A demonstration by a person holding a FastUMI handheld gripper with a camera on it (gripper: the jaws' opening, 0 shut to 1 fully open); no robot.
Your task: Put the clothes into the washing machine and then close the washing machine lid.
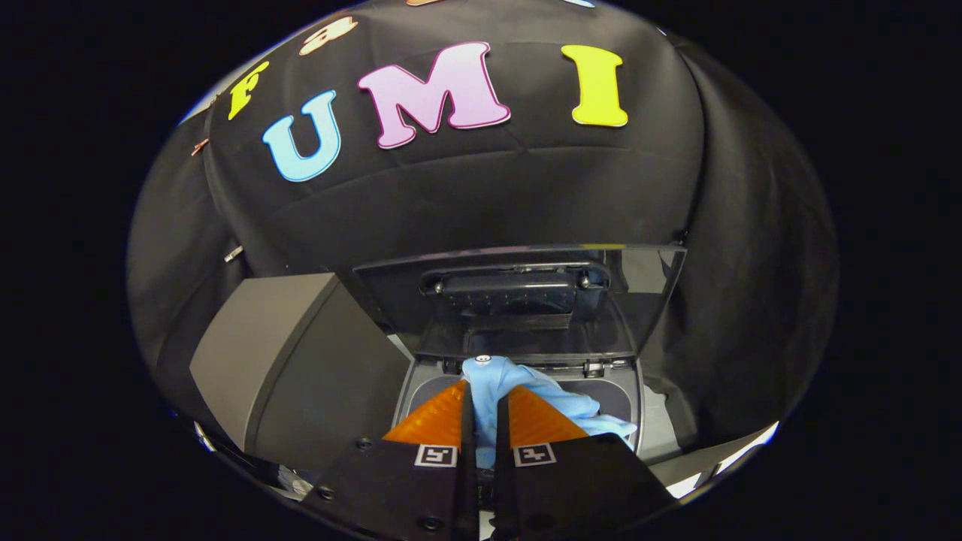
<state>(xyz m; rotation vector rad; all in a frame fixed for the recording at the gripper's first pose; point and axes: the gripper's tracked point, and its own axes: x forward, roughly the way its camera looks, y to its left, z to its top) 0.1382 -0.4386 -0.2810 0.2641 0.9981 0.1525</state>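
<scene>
tongs (485, 398) pinched narrow on blue cloth (526, 394), bunched between and past the fingers, hanging over open washer (639, 406). lid (518, 300) upright just beyond.

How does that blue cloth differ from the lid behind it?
The blue cloth is soft, crumpled and pale blue; the lid is stiff, flat, dark and see-through. The cloth is pinched in the gripper, its fingers closed on it, and hangs over the washing machine's opening; the lid stands raised at the back, beyond the fingers, free of them. Both sit at that same machine.
</scene>
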